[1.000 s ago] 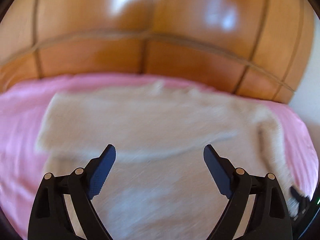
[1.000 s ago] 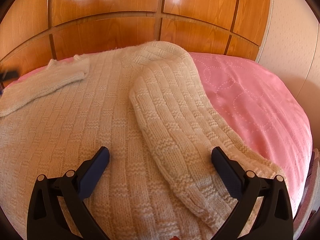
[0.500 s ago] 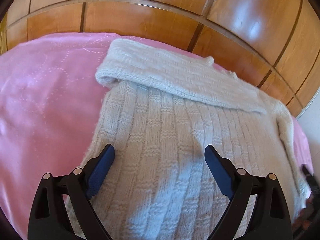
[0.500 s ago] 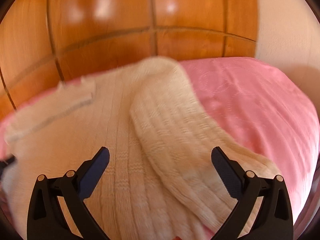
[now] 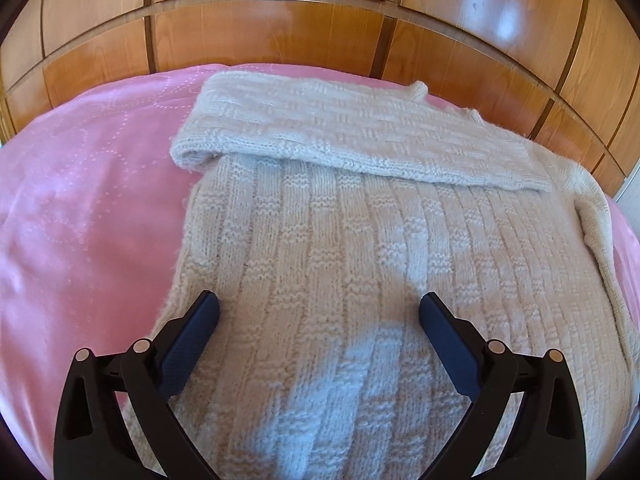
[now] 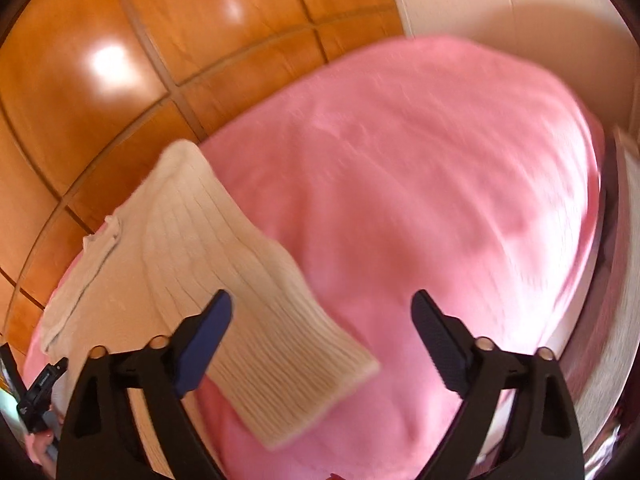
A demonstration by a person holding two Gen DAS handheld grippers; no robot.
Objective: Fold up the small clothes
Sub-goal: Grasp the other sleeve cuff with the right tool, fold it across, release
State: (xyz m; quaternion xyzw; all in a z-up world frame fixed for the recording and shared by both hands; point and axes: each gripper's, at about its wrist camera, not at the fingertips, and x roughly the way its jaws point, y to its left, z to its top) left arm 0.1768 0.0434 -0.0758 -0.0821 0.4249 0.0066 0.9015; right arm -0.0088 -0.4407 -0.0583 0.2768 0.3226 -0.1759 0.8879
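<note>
Left wrist view: left gripper (image 5: 319,306) fingers opening wide, holding nothing, over an unlabelled cream sweater (image 5: 360,240).

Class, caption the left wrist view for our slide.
Open hand-held gripper above a cream knitted sweater, one sleeve folded across, on a pink bedspread.

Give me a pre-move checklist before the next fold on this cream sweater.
1. Sweater lies flat on the pink bedspread: ok.
2. Left sleeve folded across the body: ok.
3. Right sleeve squarely folded in: cannot tell, view blurred.
4. Left gripper opening, nothing pinched, over the body: ok.
5. Right gripper closing with no cloth between its pads: not ok.
</note>
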